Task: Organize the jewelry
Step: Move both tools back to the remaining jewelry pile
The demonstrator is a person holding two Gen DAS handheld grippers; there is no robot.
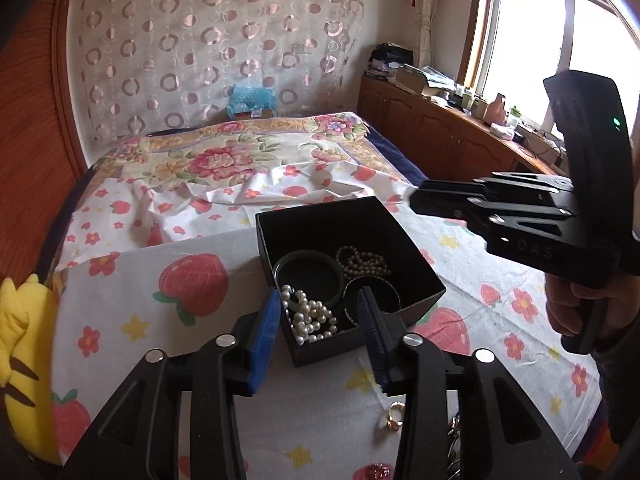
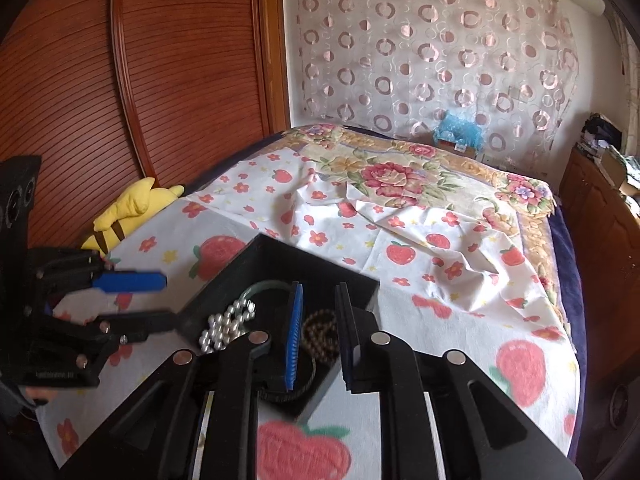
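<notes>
A black open box (image 1: 416,280) sits on the strawberry-print sheet (image 1: 120,320). It holds a white pearl strand (image 1: 310,314), a dark green bangle (image 1: 310,276), a brown bead bracelet (image 1: 362,260) and a dark ring-shaped bangle (image 1: 370,294). My left gripper (image 1: 320,300) is open and empty over the box's near corner. A gold ring (image 1: 394,416) lies on the sheet below it. My right gripper (image 2: 318,292) is open and empty above the box (image 2: 280,264), over the brown beads (image 2: 320,334). The pearls (image 2: 228,326) also show in the right wrist view.
A yellow plush toy (image 1: 20,356) lies at the left bed edge. A pink trinket (image 1: 376,472) and a metal chain (image 1: 454,440) lie near the bottom. A wooden wardrobe (image 2: 140,80) stands left, a cluttered wooden cabinet (image 1: 440,128) under the window right.
</notes>
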